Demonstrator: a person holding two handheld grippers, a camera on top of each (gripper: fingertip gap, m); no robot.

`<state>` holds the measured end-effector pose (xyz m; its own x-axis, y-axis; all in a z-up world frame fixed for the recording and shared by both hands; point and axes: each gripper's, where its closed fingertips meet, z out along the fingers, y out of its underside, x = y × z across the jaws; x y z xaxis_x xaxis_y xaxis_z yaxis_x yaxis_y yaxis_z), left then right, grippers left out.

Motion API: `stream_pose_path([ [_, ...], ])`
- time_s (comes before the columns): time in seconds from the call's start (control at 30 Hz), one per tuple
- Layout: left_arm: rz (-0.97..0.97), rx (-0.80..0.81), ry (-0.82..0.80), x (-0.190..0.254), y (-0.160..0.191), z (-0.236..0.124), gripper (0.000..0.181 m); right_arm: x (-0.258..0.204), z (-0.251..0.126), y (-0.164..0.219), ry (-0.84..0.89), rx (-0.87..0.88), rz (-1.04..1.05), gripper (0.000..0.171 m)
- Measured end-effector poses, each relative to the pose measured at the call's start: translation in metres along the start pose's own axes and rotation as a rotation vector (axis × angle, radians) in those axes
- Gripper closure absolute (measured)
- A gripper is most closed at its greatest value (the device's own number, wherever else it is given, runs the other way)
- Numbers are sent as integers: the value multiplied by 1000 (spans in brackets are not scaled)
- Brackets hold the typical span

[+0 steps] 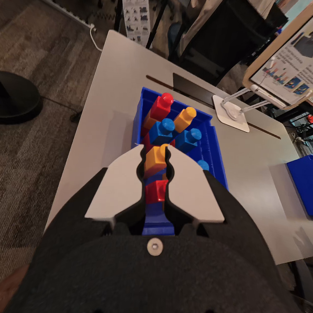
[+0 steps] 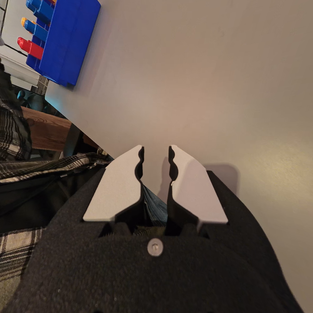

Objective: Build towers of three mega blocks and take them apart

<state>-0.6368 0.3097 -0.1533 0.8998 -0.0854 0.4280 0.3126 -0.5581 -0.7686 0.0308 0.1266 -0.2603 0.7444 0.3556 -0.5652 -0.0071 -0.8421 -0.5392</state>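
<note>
Orange block (image 1: 155, 158) btwn left gripper (image 1: 155, 148) fingers, over bin (image 1: 205, 152).

An orange block (image 1: 155, 158) tops a tower nearest the camera, with a blue block (image 1: 155, 177) under it and a red block (image 1: 156, 191) at the base. At twelve o'clock from it stand more towers: one topped by a blue block (image 1: 163, 131), one at one o'clock by another blue block (image 1: 188, 139), a red-topped tower (image 1: 162, 106) farthest back, and an orange-topped tower (image 1: 184, 118) at its right. All stand upright in a blue bin (image 1: 210, 152).
</note>
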Motion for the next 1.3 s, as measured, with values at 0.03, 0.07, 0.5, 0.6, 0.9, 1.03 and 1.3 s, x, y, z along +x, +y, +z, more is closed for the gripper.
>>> stream_pose_path([
  [0.03, 14, 14, 11, 6, -3, -3, 161, 0, 0, 0, 0, -1, -1, 144],
  [0.07, 26, 24, 28, 13, -5, -5, 161, -1, 1, 0, 1, -2, -2, 144],
  [0.5, 228, 67, 152, 98, -4, -18, 158, -2, -2, 0, 13, -3, -2, 144],
  [0.6, 282, 72, 176, 114, 6, -20, 155, -3, -2, -1, 15, -1, -3, 144],
  [0.9, 321, 95, 266, 136, 56, -29, 140, -17, 13, -20, 34, -3, -87, 127],
  [1.03, 334, 121, 285, 131, 77, -29, 130, -30, 25, -43, 69, 1, -168, 114],
  [1.3, 354, 158, 159, 104, 86, -25, 114, -56, 53, -55, 42, -31, -230, 109],
])
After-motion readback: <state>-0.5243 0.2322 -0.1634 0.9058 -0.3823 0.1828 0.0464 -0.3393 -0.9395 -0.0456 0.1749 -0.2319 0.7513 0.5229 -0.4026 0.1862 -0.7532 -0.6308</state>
